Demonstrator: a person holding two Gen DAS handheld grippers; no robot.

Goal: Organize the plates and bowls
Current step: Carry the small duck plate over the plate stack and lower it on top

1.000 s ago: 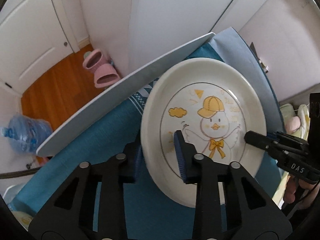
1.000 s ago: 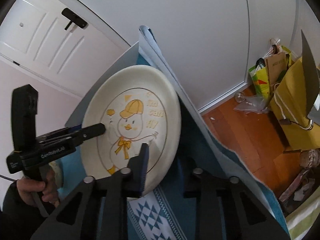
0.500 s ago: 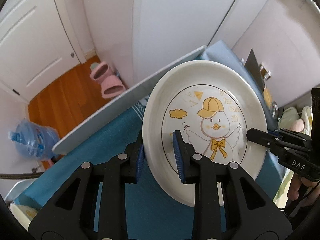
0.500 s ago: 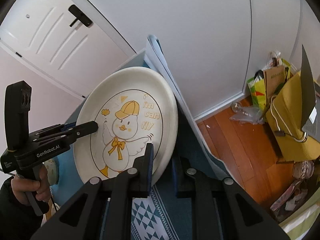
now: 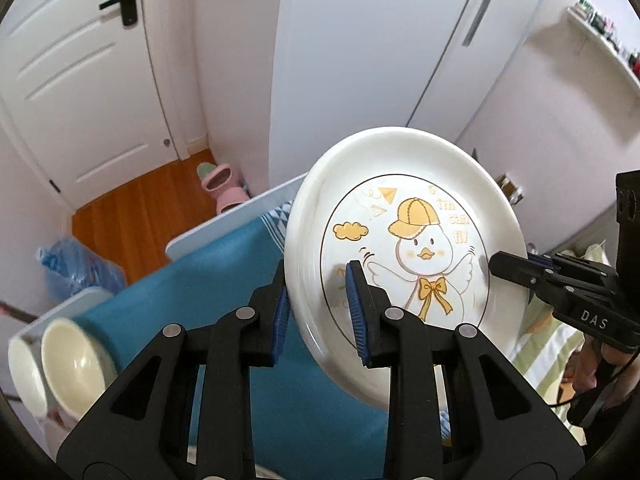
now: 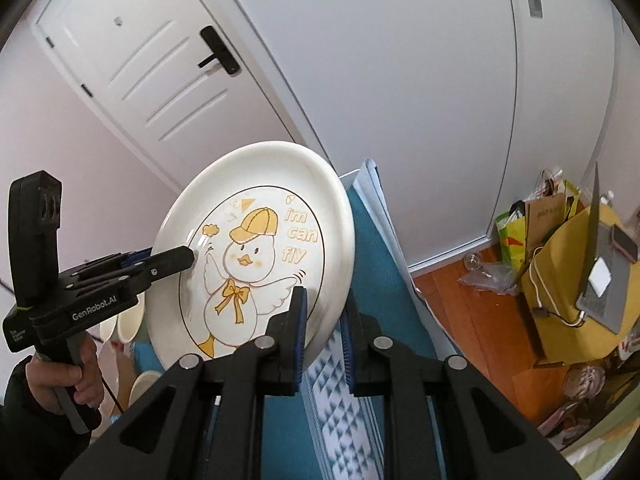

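A white plate (image 5: 420, 240) printed with a yellow-capped duck hangs tilted in the air above the blue cloth (image 5: 208, 280). My left gripper (image 5: 318, 280) is shut on its left rim, blue pads on both faces. My right gripper (image 6: 324, 308) is shut on the opposite rim. Each gripper shows in the other's view: the right gripper (image 5: 504, 264) at the plate's right edge, the left gripper (image 6: 180, 260) held by a hand at the left. Two cream bowls (image 5: 76, 360) sit in a pale tray at the table's left end.
A white board (image 5: 240, 216) edges the blue cloth at the back. Behind it are a white door (image 5: 80, 80) and a cabinet. Pink slippers (image 5: 222, 184) and a water bottle (image 5: 76, 268) lie on the wooden floor. Yellow bags (image 6: 560, 280) stand at the right.
Both grippers have risen with the plate between them, so the table has dropped away below. The bowls at the left have come into the left wrist view.
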